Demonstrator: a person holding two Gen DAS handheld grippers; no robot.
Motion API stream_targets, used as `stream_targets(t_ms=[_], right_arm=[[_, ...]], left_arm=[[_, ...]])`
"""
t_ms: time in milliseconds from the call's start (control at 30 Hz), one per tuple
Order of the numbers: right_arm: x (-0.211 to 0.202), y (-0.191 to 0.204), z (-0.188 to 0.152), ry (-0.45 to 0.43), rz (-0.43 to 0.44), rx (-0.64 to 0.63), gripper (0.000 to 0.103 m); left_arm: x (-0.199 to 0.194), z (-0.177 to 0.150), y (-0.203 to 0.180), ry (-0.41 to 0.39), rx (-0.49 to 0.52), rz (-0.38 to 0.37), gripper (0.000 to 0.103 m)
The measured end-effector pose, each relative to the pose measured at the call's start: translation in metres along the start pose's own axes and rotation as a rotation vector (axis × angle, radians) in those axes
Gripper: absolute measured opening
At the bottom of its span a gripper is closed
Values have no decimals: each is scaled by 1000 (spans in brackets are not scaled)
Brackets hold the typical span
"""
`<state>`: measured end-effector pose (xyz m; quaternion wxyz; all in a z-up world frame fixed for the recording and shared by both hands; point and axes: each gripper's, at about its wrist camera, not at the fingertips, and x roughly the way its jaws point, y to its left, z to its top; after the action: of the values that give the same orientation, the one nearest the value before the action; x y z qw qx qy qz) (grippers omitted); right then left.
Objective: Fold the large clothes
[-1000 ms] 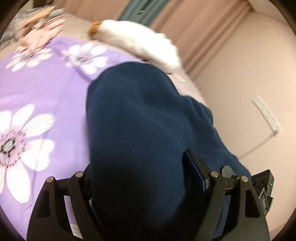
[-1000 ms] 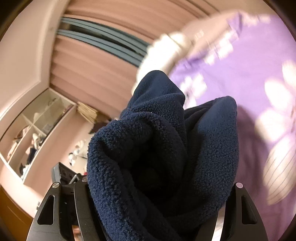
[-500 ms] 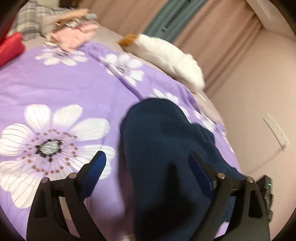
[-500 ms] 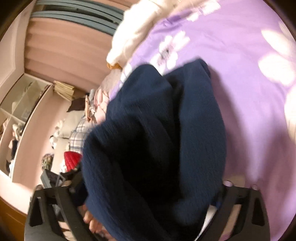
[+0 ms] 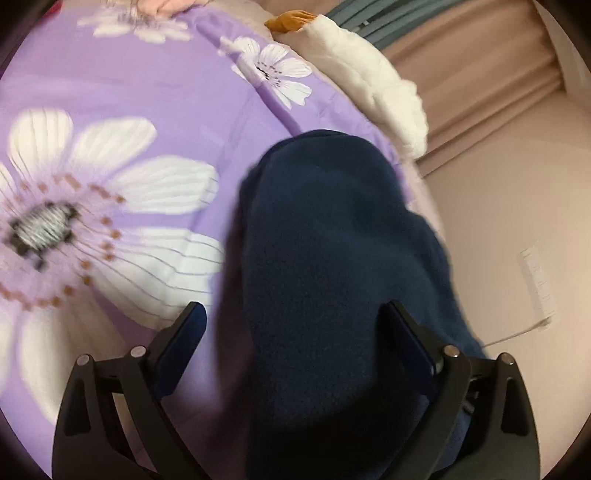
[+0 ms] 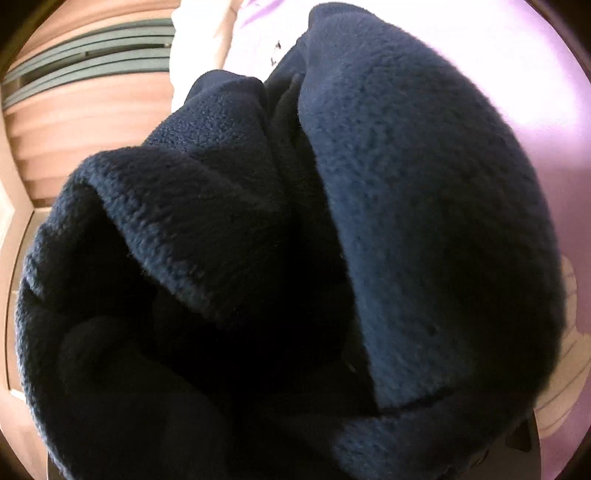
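A dark navy fleece garment (image 5: 332, 258) lies bunched on the purple flowered bedspread (image 5: 110, 110) near the bed's right edge. My left gripper (image 5: 295, 325) is open, its two fingers spread wide on either side of the fleece, which runs between them. In the right wrist view the same fleece (image 6: 295, 240) fills nearly the whole frame in thick folds and hides my right gripper's fingers, so I cannot tell how they stand.
A white fluffy pillow or plush (image 5: 362, 74) lies at the far side of the bed. Pink curtains (image 5: 480, 55) hang behind it. A pink wall with a white power strip (image 5: 537, 284) is right of the bed. Pink clothes (image 5: 166, 5) lie far back.
My left gripper opened a second ago and stays open while moving closer over the fleece. The right wrist camera has sunk into the fleece, which now covers its fingers.
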<state>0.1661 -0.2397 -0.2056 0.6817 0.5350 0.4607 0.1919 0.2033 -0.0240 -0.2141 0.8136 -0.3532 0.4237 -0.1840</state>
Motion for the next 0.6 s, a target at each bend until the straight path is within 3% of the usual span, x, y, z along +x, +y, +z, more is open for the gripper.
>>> stream_targets(t_ms=[100, 167, 200, 267, 333, 400, 567, 600], right_arm=[[5, 5, 4, 12, -13, -31, 103], [7, 10, 5, -12, -23, -65, 103], [5, 13, 5, -51, -21, -98, 94], [3, 18, 4, -94, -37, -148, 88], [-6, 21, 0, -126, -20, -175, 75], [-12, 22, -4, -142, 19, -205, 74], [-12, 8, 5, -105, 131, -130, 73], [-12, 11, 4, -112, 120, -143, 73]], left_arm=[[13, 1, -3, 66, -14, -69, 83], [9, 0, -8, 35, -4, -77, 73], [6, -1, -12, 21, 0, -62, 69], [2, -3, -22, -4, 35, -14, 67], [0, -7, -40, -36, 136, 41, 65], [1, -8, -48, -44, 172, 56, 64], [1, -2, -38, -6, 145, 17, 64], [0, -2, -38, -5, 144, 20, 64]])
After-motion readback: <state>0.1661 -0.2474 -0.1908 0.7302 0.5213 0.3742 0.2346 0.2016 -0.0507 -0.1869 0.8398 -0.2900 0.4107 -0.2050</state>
